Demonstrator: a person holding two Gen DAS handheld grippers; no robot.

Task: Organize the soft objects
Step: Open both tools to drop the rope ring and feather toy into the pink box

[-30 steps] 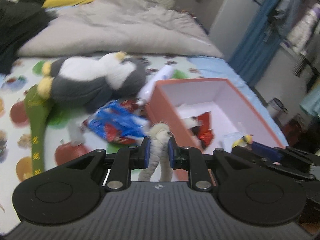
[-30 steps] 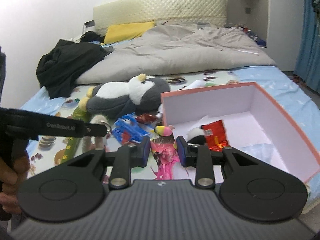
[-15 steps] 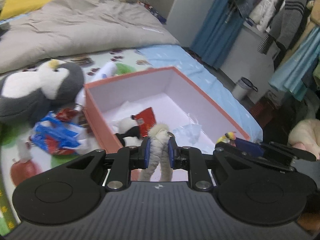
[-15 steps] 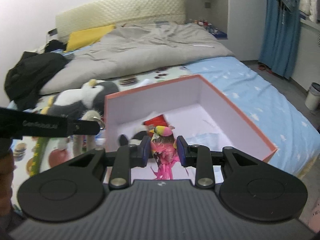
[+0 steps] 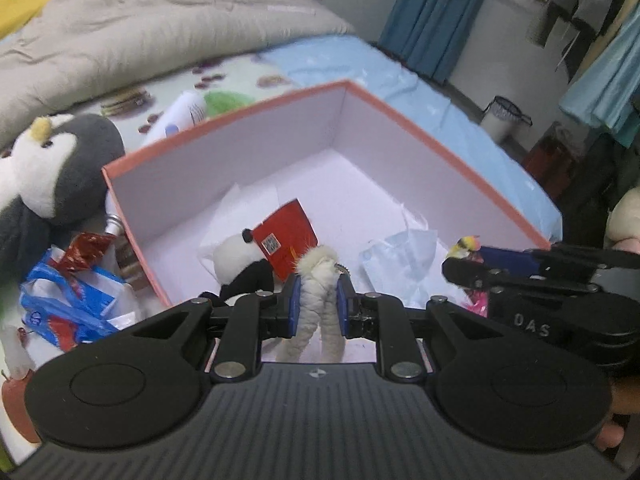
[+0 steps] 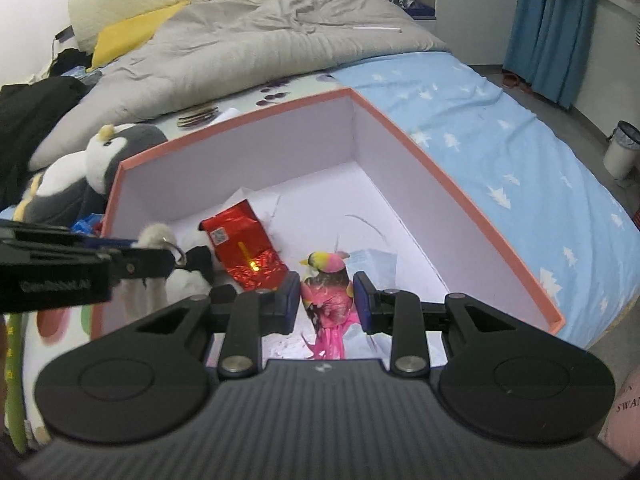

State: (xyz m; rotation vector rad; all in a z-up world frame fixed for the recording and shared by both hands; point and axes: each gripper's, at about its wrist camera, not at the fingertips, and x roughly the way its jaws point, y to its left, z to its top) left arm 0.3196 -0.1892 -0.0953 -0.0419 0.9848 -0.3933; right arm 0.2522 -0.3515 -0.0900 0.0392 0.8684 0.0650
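Lower ends of both held toys are cut off behind my gripper bodies. My left hand-held gripper (image 5: 317, 309) is closed on a cream fuzzy plush keychain (image 5: 319, 280), its metal ring just visible; my right hand-held gripper (image 6: 327, 300) pinches a pink feathered toy bird (image 6: 329, 296) with a yellow head. Both hang over the near end of the salmon-rimmed cardboard box (image 6: 460, 196) on the bed (image 6: 480, 120). Inside lie a panda plush (image 5: 236, 260), partly covered by a red foil packet (image 6: 242, 248). A penguin plush (image 5: 48, 176) lies outside.
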